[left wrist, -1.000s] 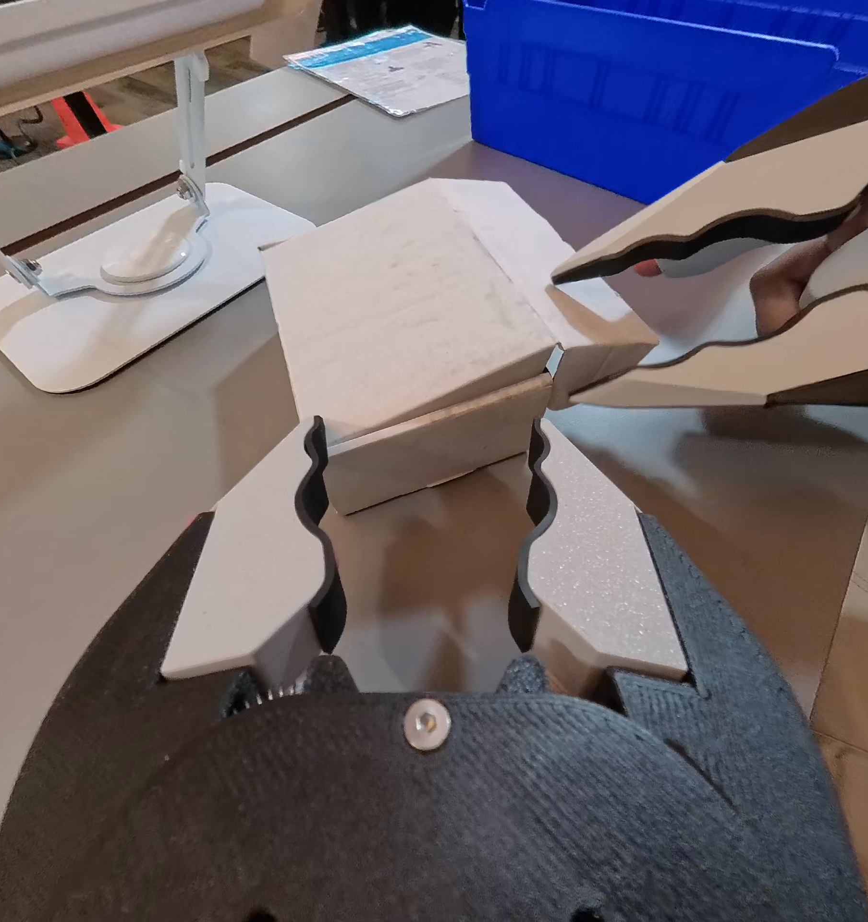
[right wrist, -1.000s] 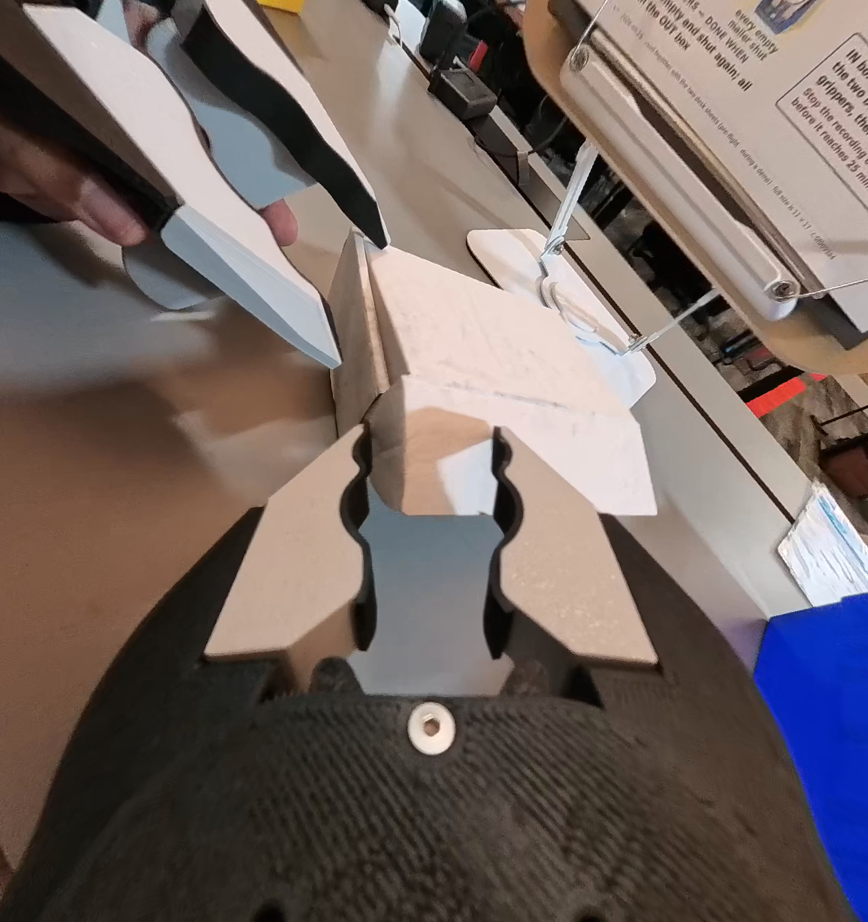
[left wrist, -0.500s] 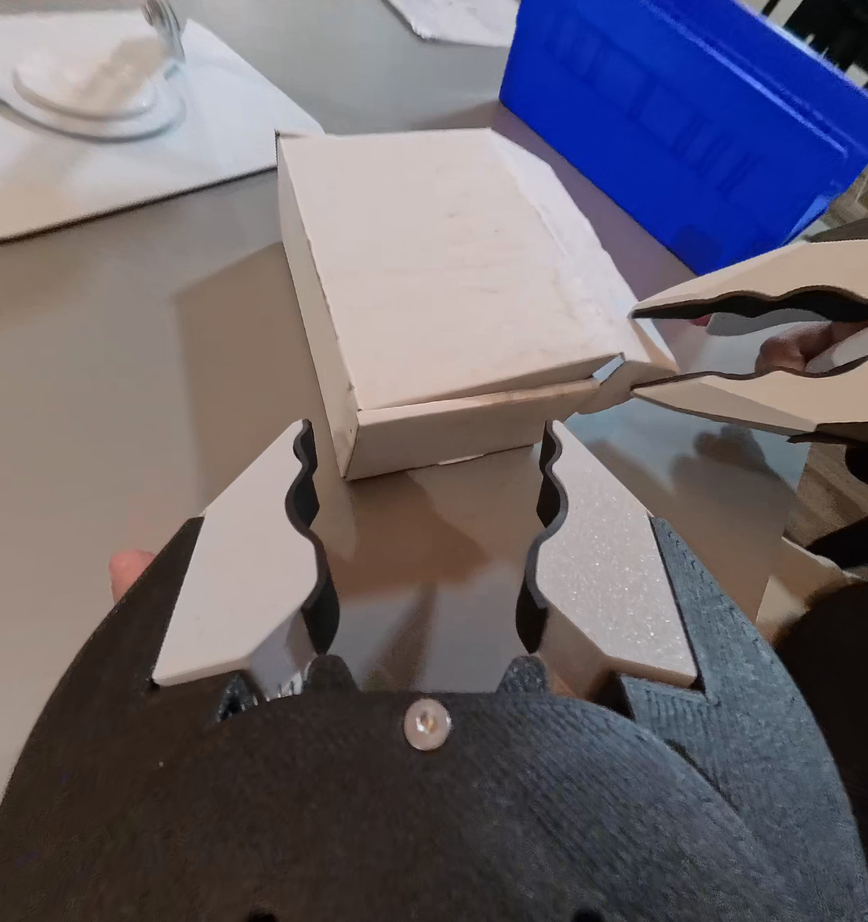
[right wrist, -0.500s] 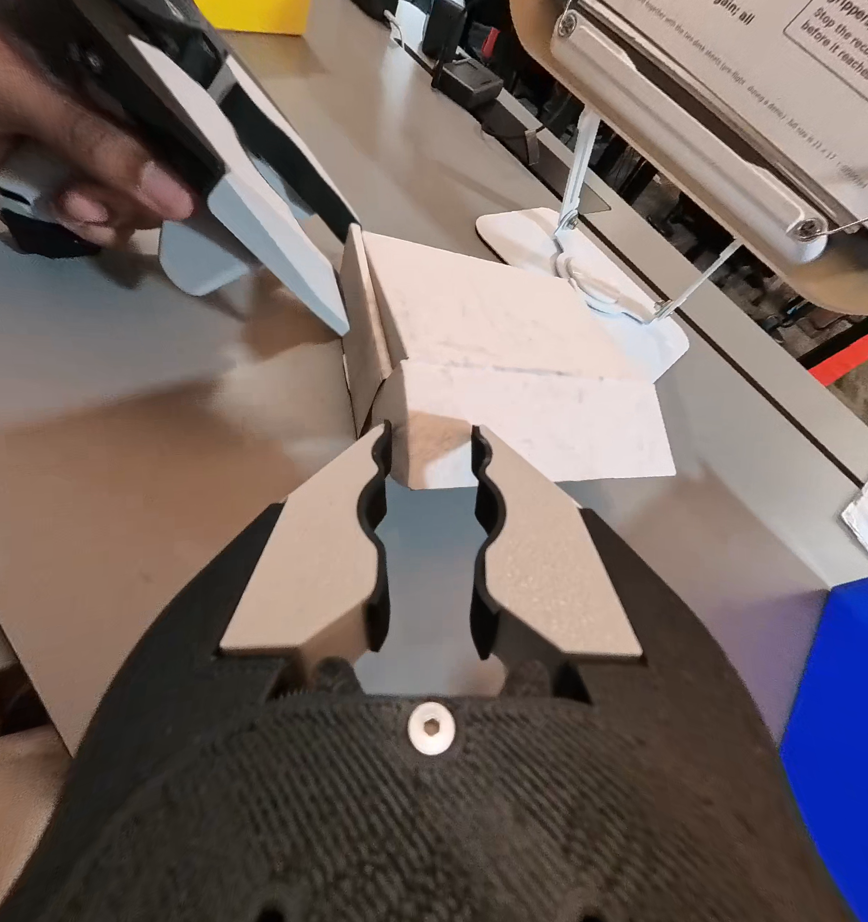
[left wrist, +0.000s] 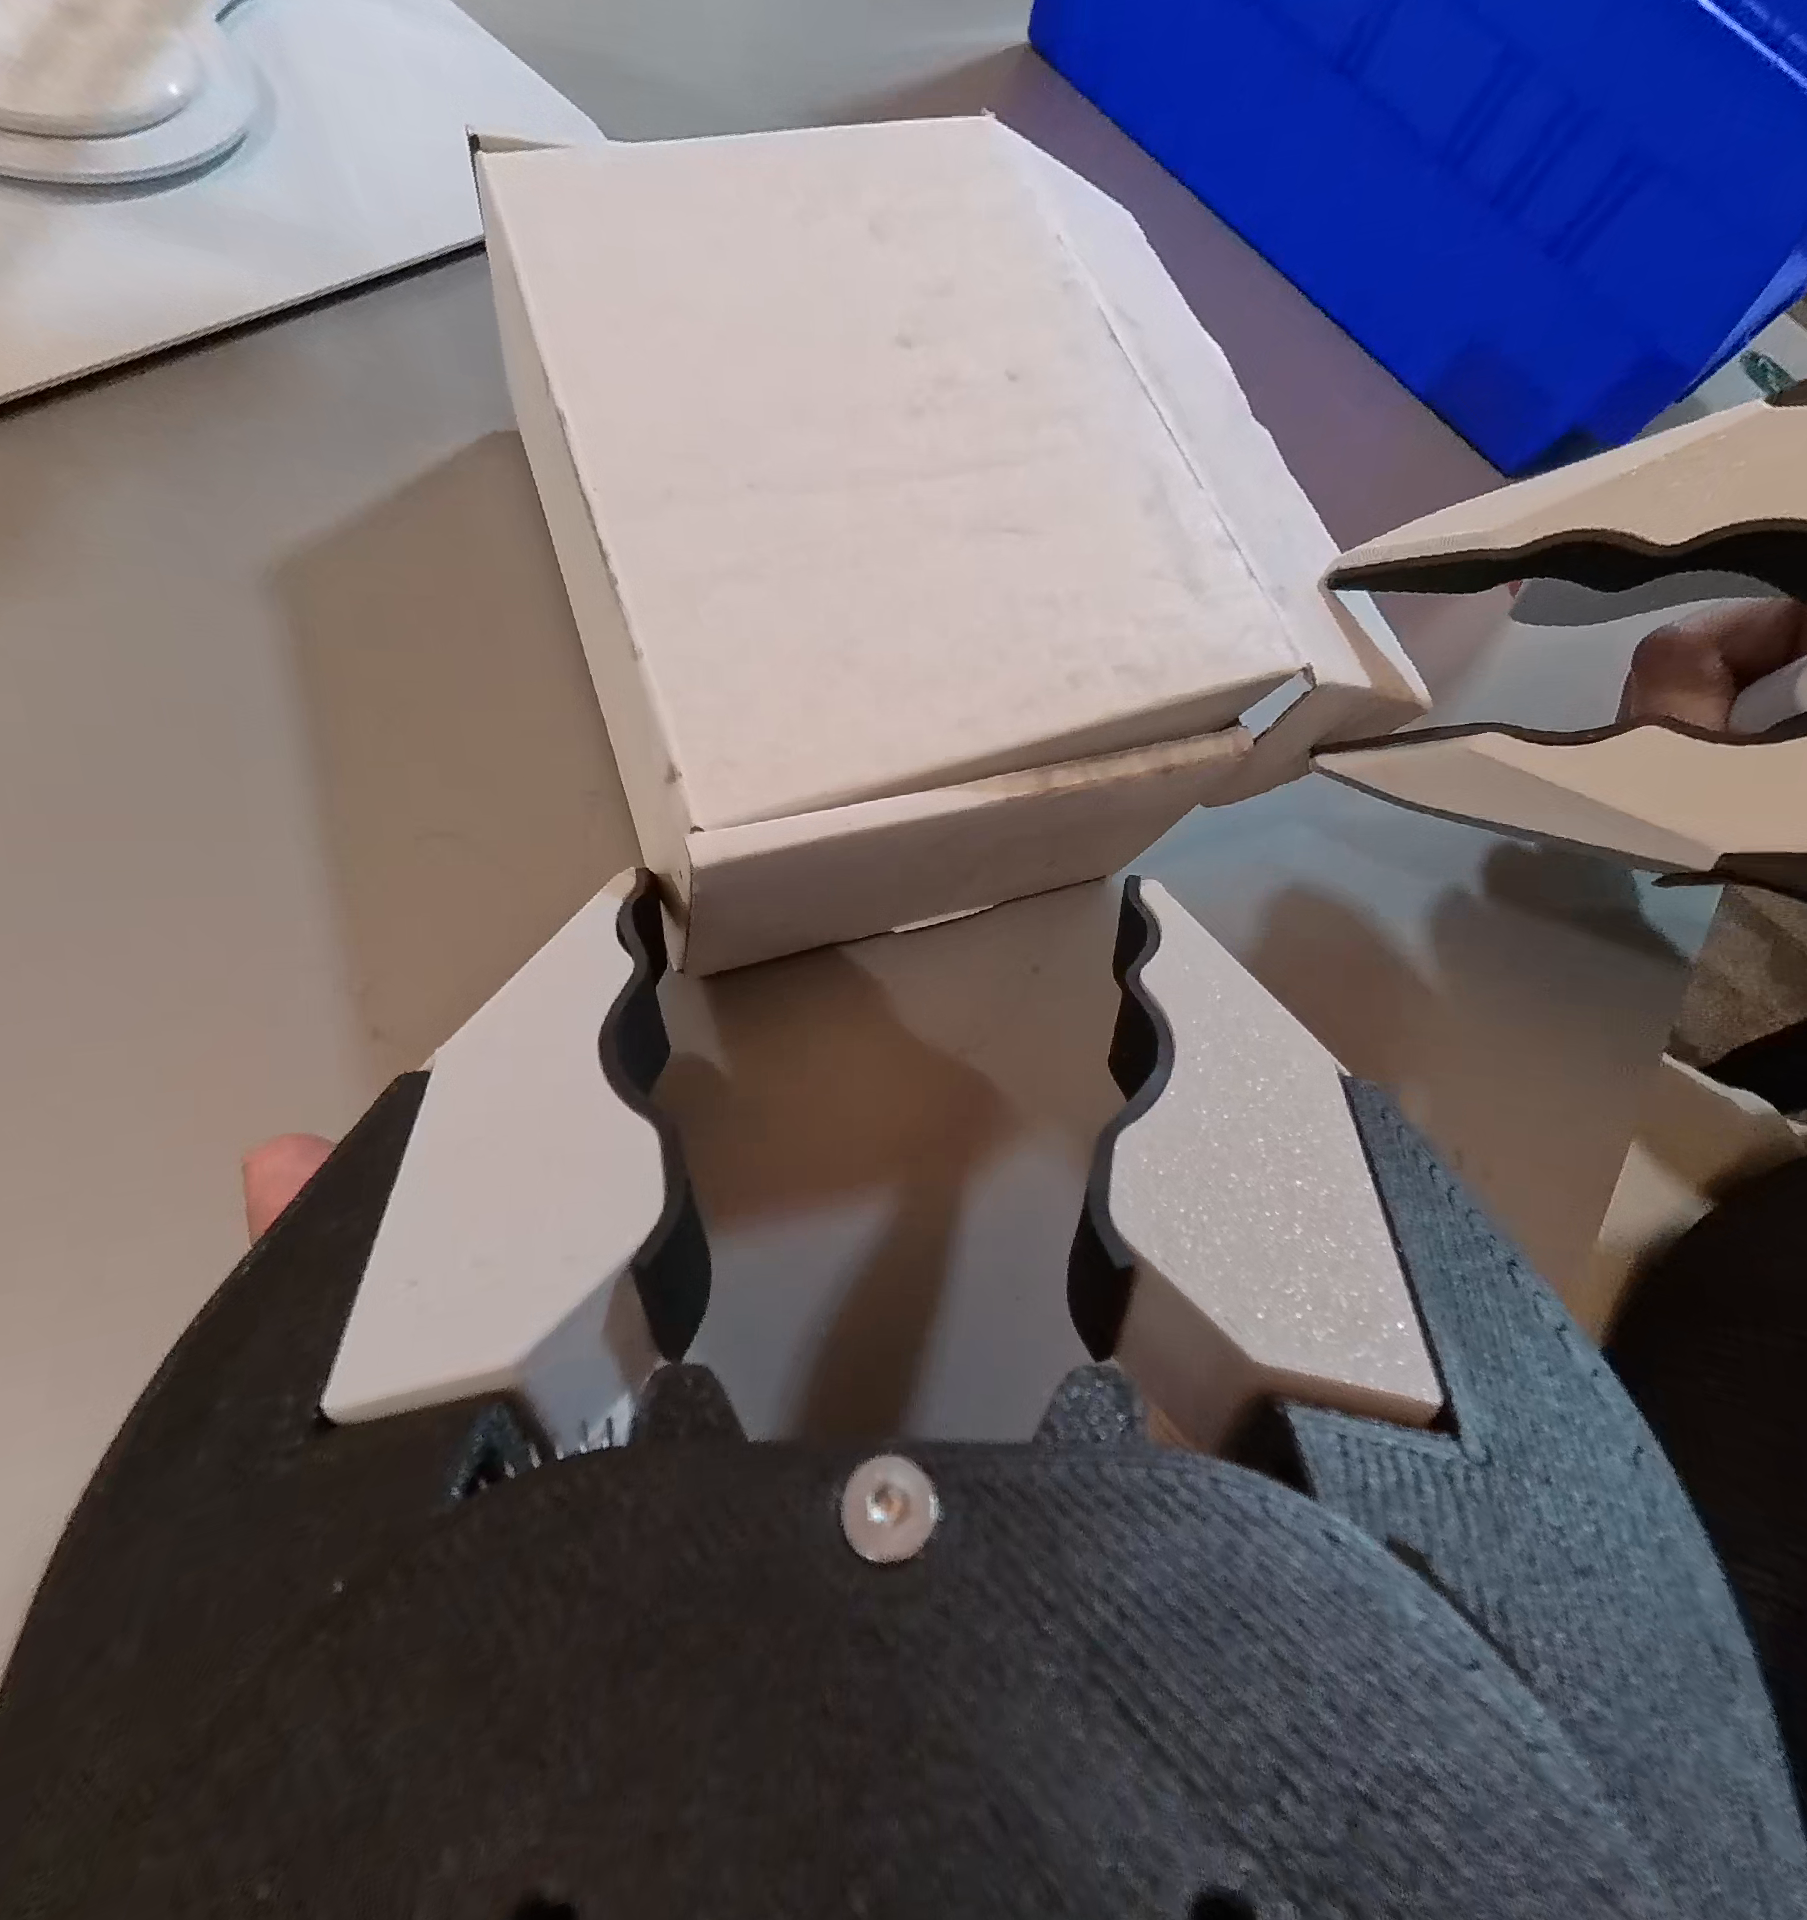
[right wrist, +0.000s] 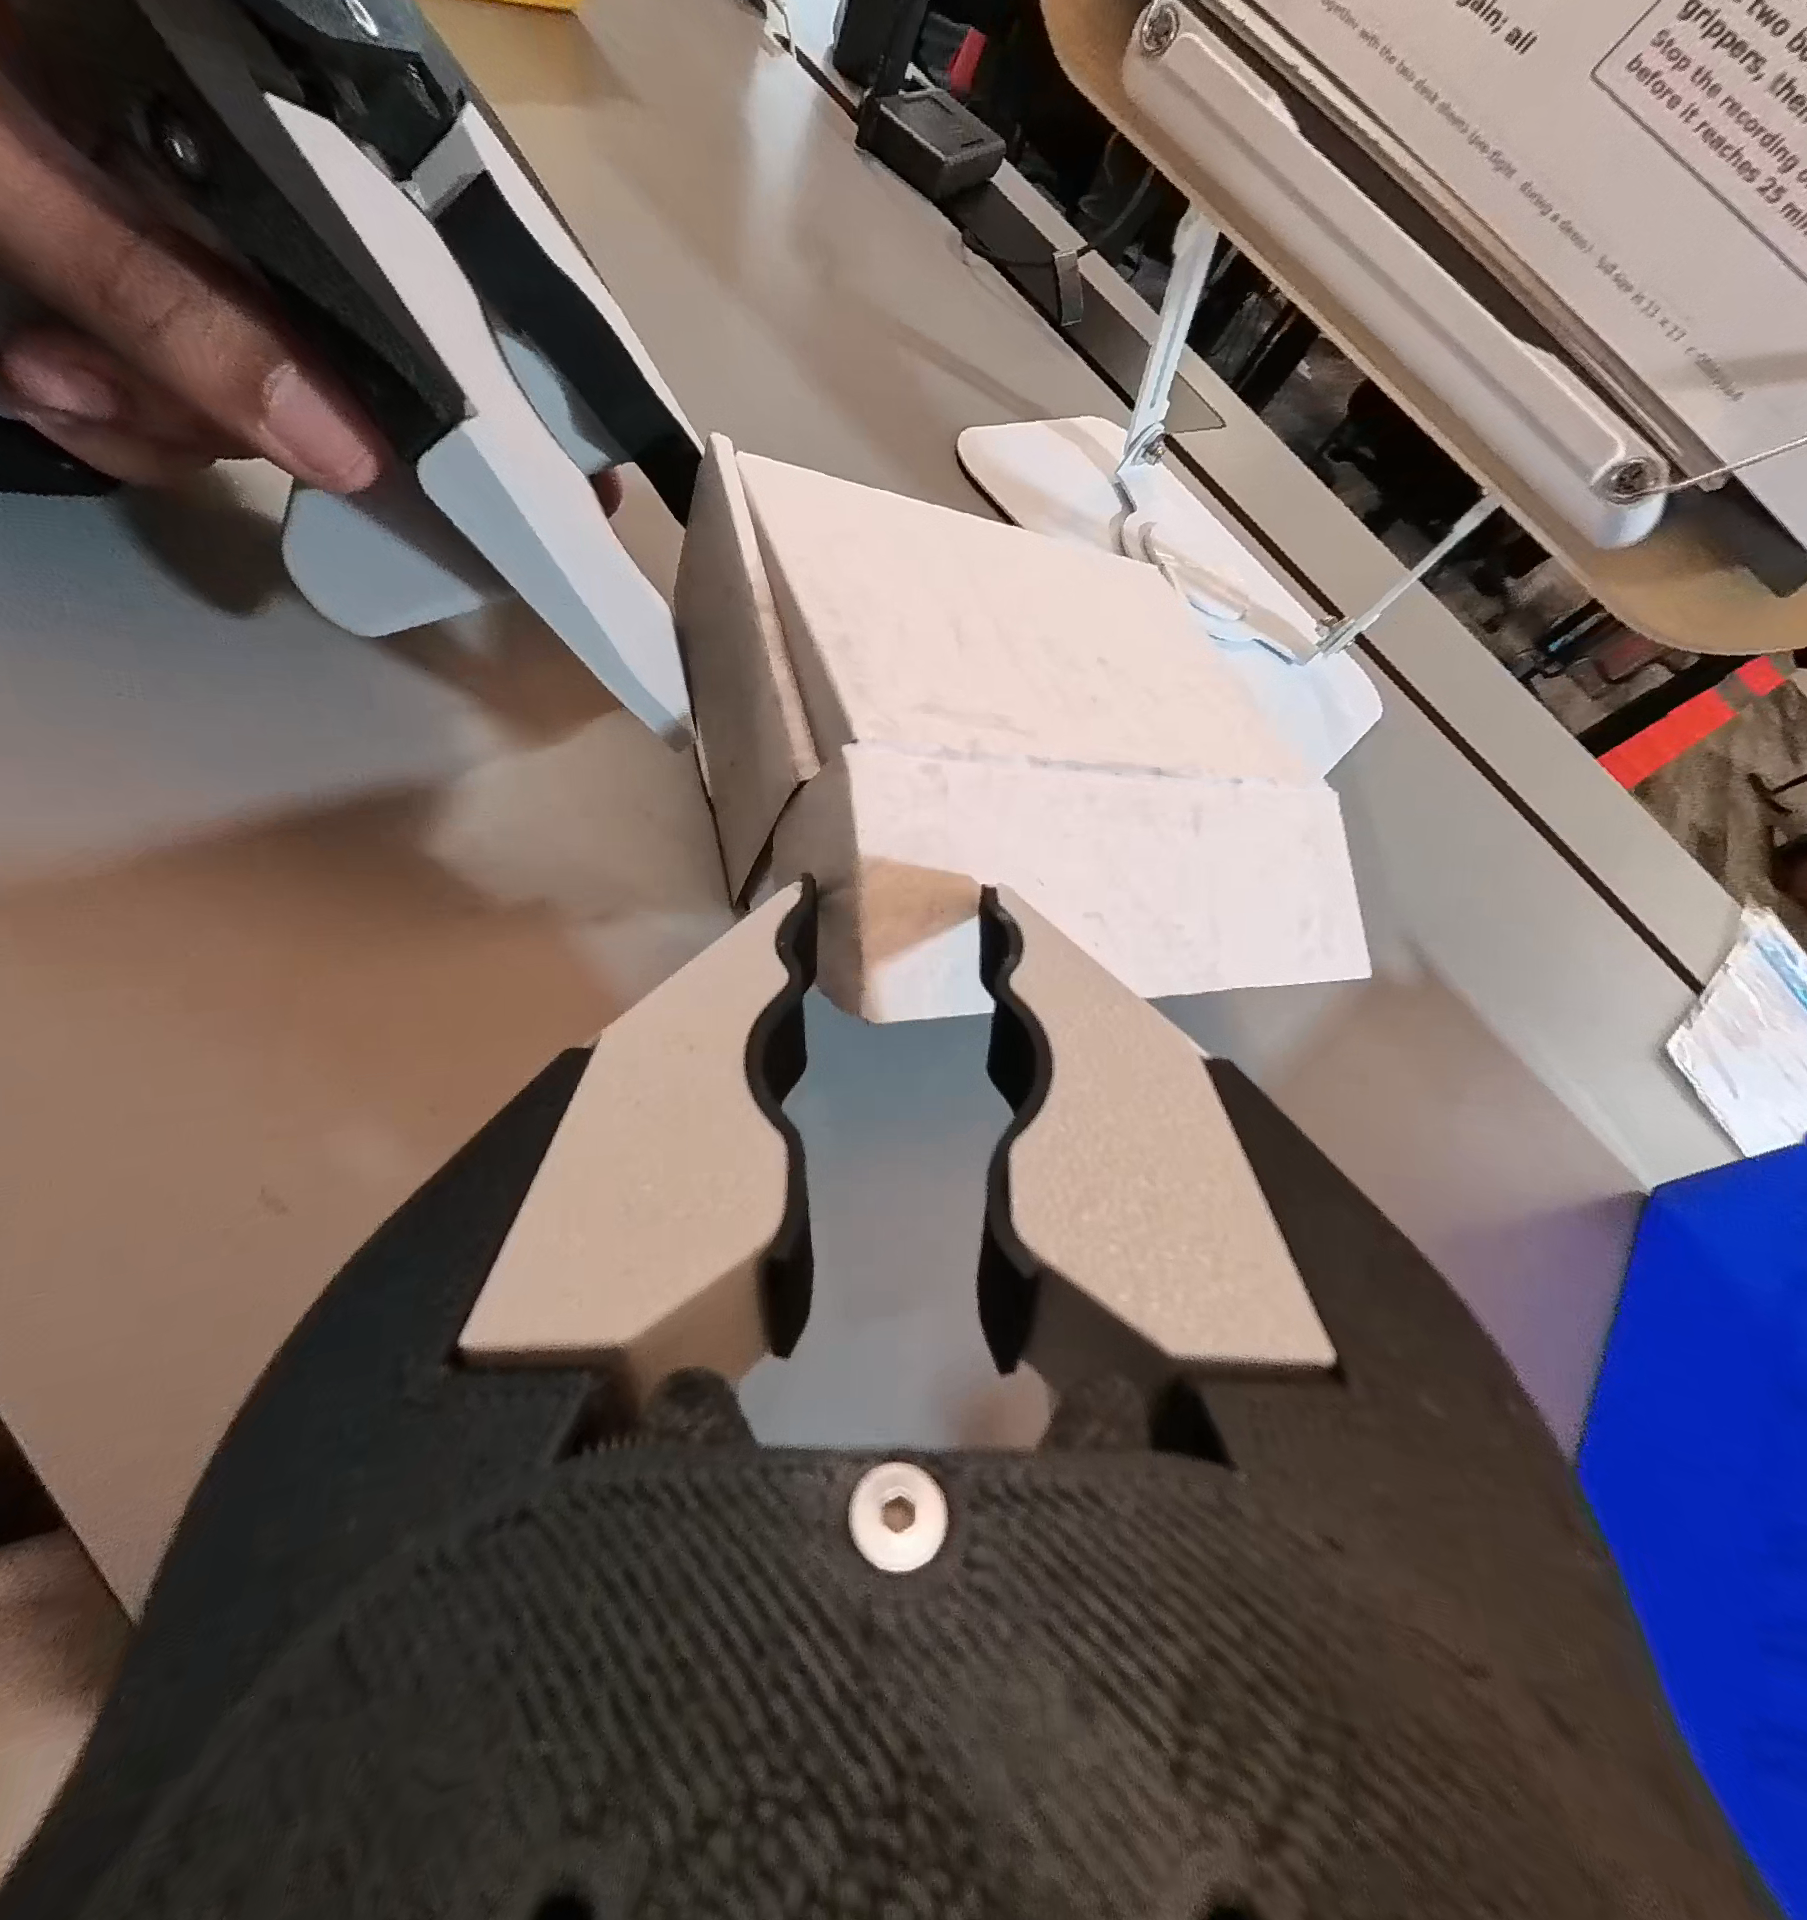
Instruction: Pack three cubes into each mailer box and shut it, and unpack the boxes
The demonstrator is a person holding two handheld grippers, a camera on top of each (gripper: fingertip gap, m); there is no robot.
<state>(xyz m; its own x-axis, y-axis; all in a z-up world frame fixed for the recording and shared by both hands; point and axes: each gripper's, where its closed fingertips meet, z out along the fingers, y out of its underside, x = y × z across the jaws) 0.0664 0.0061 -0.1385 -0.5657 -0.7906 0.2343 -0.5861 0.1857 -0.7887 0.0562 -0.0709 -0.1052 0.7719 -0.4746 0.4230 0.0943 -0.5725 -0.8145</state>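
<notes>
A white mailer box (left wrist: 878, 468) lies on the table with its lid almost flat, a thin gap showing at the front edge. No cubes show. My left gripper (left wrist: 888, 904) is open and empty just in front of the box, its left fingertip (left wrist: 639, 914) at the front left corner. It also shows in the right wrist view (right wrist: 660, 665), held by a hand at the box's far side. My right gripper (right wrist: 894, 914) is shut on the box's side flap (right wrist: 899, 956). In the left wrist view the right gripper (left wrist: 1325, 675) pinches that flap corner (left wrist: 1366, 686).
A blue bin (left wrist: 1501, 208) stands behind the box to the right and shows in the right wrist view (right wrist: 1761, 1455). A white stand base (left wrist: 151, 156) sits at the back left, with a clipboard (right wrist: 1398, 239) above it. The table's near edge (right wrist: 37, 1434) is close.
The box lid has dropped from raised to almost flat. My right gripper's fingers have closed in on the side flap. My left gripper has tilted down over the box front.
</notes>
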